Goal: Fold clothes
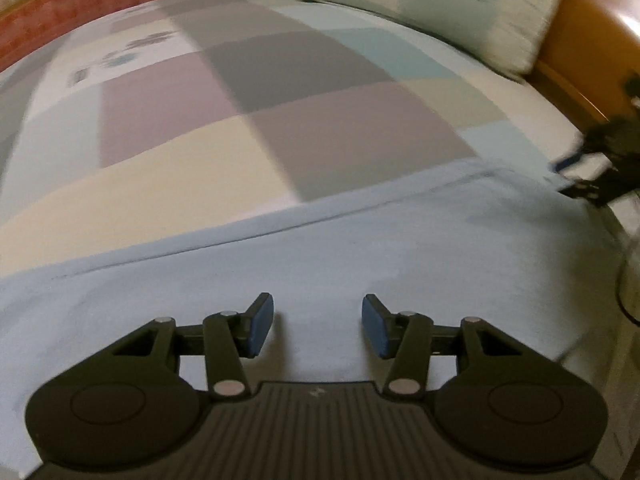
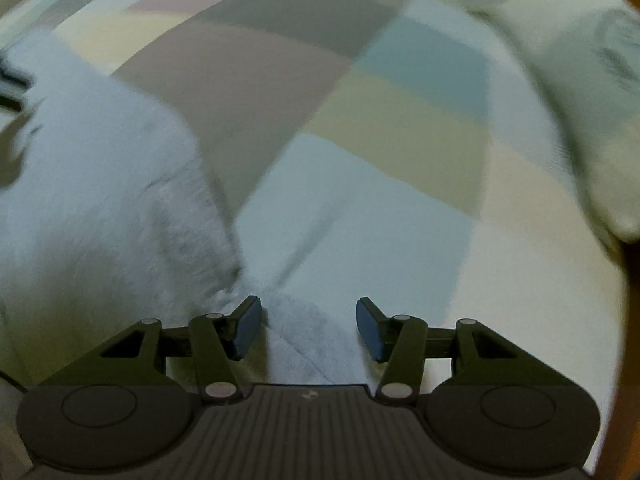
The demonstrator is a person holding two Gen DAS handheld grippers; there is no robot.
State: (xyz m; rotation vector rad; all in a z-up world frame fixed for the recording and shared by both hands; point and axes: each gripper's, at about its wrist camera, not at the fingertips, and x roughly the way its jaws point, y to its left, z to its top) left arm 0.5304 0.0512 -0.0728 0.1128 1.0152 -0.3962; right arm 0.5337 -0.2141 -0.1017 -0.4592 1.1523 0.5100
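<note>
My left gripper [image 1: 318,326] and right gripper [image 2: 309,328], both spread empty, hover over the pale blue fleece garment [image 1: 320,248], checked pastel bedspread [image 1: 240,92] at 12 o'clock.

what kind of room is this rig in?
Most likely a bedroom: a bed with a patchwork bedspread, a pillow at its head, and a wooden bed frame. A light-blue garment lies spread on it.

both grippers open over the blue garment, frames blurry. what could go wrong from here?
1. The left gripper hovers over flat mid-cloth of the light blue garment, no edge between its fingers; closing here may pinch nothing or bunch it.
2. The right gripper straddles only a narrow corner; a grab could slip off or catch the patchwork bedspread too.
3. Motion blur suggests speed, so misplaced grasps seem likely.
</note>
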